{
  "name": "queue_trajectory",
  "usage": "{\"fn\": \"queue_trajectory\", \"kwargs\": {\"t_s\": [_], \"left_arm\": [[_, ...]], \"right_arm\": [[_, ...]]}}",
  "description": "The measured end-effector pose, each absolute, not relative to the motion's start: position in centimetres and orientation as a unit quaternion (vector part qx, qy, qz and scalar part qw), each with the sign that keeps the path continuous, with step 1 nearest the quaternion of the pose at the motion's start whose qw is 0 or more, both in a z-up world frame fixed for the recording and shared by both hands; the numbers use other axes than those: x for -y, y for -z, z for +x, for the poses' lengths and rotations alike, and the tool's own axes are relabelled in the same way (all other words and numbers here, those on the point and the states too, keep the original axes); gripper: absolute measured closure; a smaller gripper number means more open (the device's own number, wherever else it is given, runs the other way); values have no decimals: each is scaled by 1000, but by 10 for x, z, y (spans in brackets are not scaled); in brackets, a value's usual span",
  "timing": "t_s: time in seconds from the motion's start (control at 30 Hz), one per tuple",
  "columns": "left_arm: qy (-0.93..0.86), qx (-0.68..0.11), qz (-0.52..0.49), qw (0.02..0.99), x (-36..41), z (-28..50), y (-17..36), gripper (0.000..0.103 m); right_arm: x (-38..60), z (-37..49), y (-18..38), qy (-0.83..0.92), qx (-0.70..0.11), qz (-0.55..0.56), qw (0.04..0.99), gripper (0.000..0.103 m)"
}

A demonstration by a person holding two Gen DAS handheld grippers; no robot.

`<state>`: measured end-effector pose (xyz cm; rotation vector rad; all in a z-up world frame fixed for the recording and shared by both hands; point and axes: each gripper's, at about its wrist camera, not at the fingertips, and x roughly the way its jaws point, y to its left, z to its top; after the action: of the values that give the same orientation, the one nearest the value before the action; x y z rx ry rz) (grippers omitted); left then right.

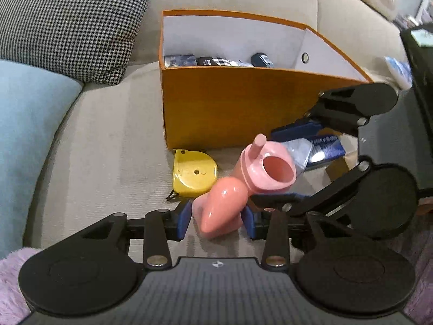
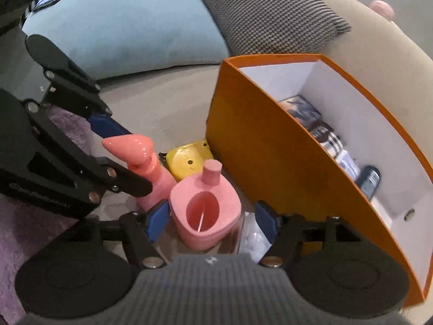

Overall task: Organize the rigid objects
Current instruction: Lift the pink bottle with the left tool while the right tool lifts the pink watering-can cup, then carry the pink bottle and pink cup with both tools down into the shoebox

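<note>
A glossy pink ceramic holder point(image 1: 243, 178) with a round opening and a small peg lies on the grey sofa in front of the orange box point(image 1: 230, 103). My left gripper point(image 1: 217, 220) has its blue pads on both sides of the holder's rounded lower part and looks shut on it. My right gripper point(image 2: 213, 220) is open around the holder's upper cup point(image 2: 205, 214), with gaps on both sides. A yellow tape measure point(image 1: 193, 173) lies just left of the holder; it also shows in the right wrist view point(image 2: 186, 159). The box holds several small items.
A blue packet and clear wrapper point(image 1: 316, 149) lie to the right of the holder. A houndstooth cushion point(image 1: 73, 24) and a light blue cushion point(image 1: 24, 124) sit to the left. Purple fluffy fabric point(image 2: 16, 238) lies at the near edge.
</note>
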<state>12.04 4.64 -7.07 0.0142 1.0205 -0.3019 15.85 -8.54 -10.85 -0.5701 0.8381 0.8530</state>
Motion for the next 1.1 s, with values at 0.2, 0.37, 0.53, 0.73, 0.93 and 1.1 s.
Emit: {"fn": "queue_trajectory", "kwargs": {"t_s": [0.2,0.37,0.53,0.73,0.93,1.1], "left_arm": [[144,-484,-17,863,-50,121,72,69],[140,-474,-16,869,-50,118,68,70],[134,-465,-22,875,-53,113,56,71],[137,-456,-32,879,-52,105,30,72],[159,-435,-40,885,-44,102,-5,72],[182,-425,-35,886,-32,108,-29,73]], "right_arm": [[85,159,108,-406,-394,-250,786,43],[87,155,108,-396,-392,-236,796,44],[91,146,95,-390,-385,-221,806,44],[104,137,70,-380,-378,-215,816,44],[128,130,38,-376,-368,-204,825,44],[151,125,7,-366,-359,-197,836,44]]}}
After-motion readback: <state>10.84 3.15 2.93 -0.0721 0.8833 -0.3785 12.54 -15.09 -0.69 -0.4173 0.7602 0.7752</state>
